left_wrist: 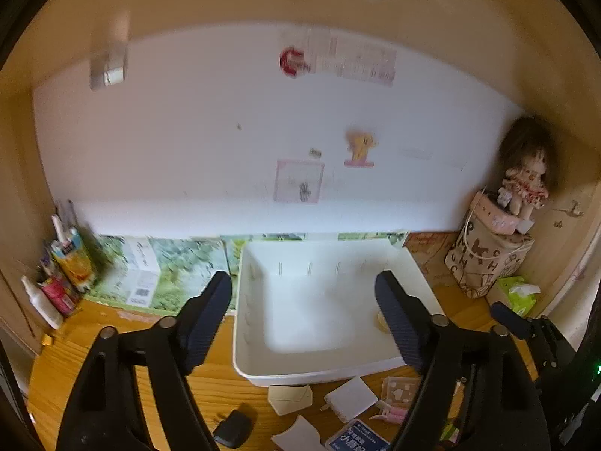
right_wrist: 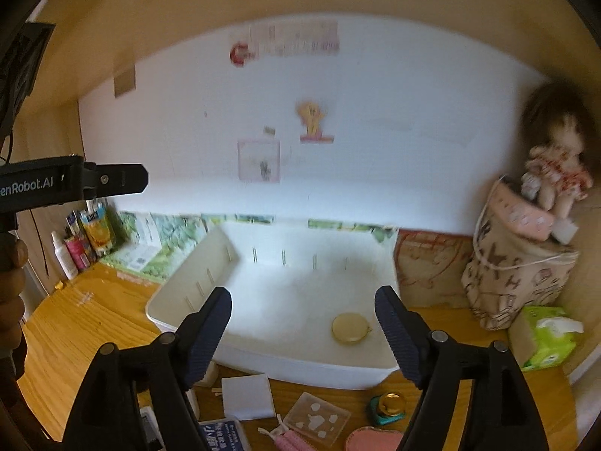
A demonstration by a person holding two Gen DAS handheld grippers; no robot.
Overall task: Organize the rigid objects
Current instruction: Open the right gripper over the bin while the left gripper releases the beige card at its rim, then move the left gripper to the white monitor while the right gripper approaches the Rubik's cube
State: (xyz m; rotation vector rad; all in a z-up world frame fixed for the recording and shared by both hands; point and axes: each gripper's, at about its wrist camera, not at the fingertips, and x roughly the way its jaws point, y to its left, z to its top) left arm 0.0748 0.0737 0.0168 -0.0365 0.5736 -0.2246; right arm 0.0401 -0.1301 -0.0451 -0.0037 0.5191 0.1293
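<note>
White bin (right_wrist: 311,293) on wooden worktop (right_wrist: 75,323), ahead of both tongs. Left tongs (left_wrist: 304,323) apart, holding nothing, above bin's near rim. Right tongs (right_wrist: 304,330) apart too, nothing held, over bin's front. Round gold compact (right_wrist: 350,329) lies inside bin, near right front corner. Small items on worktop just before bin: white pad (right_wrist: 248,396), clear sticker case (right_wrist: 317,419), teal-gold item (right_wrist: 390,406). Doll (right_wrist: 556,173) on bag at right, white wall behind.

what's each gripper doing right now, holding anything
Left gripper: open, holding nothing, above the white plastic bin.
Right gripper: open, holding nothing.
</note>
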